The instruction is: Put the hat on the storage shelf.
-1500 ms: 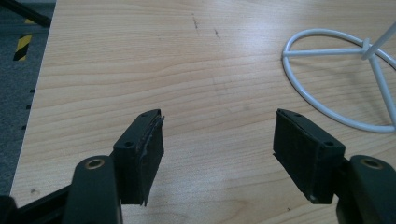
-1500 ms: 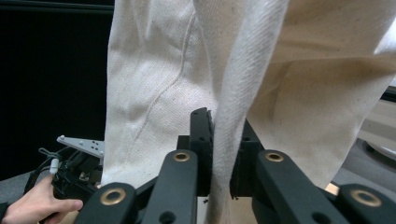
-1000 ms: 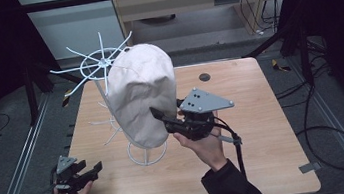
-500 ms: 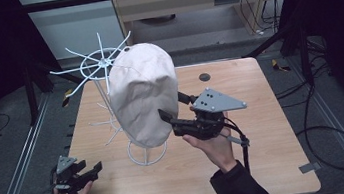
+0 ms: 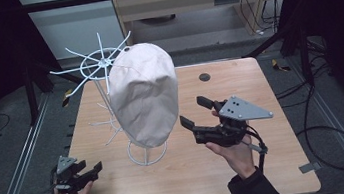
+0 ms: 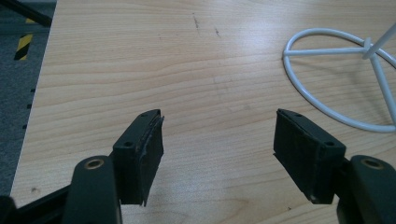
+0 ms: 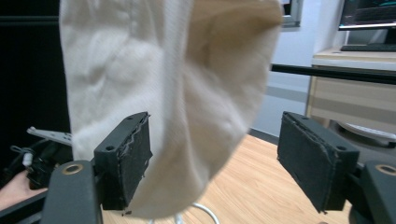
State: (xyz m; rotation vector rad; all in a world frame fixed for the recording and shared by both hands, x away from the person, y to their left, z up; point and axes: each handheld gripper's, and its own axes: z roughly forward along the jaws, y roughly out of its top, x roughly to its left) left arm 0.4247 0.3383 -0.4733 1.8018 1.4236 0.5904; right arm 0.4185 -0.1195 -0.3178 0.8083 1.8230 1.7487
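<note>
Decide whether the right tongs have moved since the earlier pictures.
Yes. The right tongs have drawn back from the cap, rightward, toward the table edge.

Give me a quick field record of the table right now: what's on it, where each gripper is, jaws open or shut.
surface: wooden table
hat: cream cloth hat draped over a white wire stand, hanging free above the base ring
second stand: bare white wire stand behind and to the left
left gripper: near front left corner, jaws open, holding nothing
right gripper: right of the hat, jaws open toward it, not gripping
small item: dark round spot at the back of the table
</note>
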